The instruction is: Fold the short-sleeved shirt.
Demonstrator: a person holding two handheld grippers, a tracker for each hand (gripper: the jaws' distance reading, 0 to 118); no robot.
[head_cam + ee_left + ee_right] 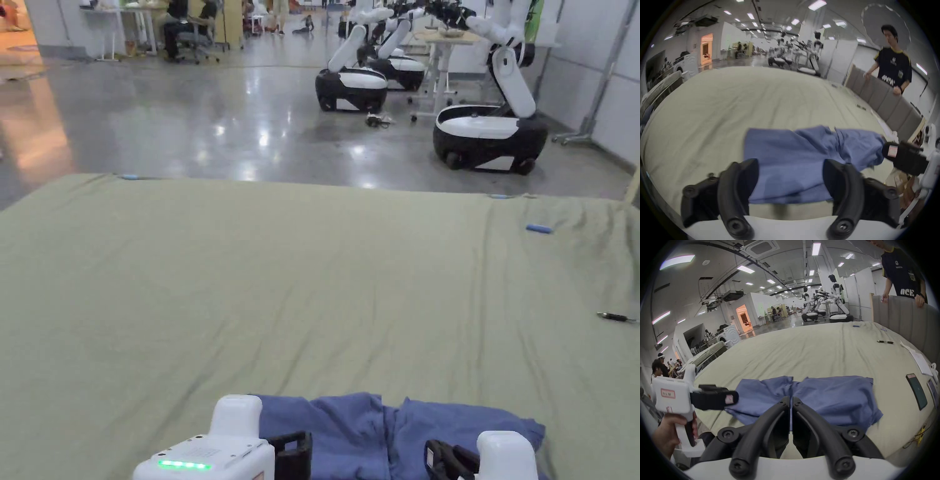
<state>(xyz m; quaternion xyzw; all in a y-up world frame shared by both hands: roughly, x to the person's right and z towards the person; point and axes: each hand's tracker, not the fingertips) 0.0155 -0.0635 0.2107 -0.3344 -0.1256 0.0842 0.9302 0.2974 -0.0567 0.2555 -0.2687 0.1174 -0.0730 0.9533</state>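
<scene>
Lying bunched at the bed's (187, 281) near edge, the blue short-sleeved shirt (375, 425) awaits folding. Left hand-held gripper (791, 175) hovers spread above it; right hand-held gripper (790, 398) pressed together, apparently empty. Next likely: pinch corners and flatten.

Matt blue cloth shirt (826, 395), creased

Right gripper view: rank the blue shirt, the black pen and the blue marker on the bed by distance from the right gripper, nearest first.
1. blue shirt: just ahead of the right gripper, at the near edge of the bed.
2. black pen: farther up the sheet, to the right.
3. blue marker: farthest, by the far edge.
</scene>
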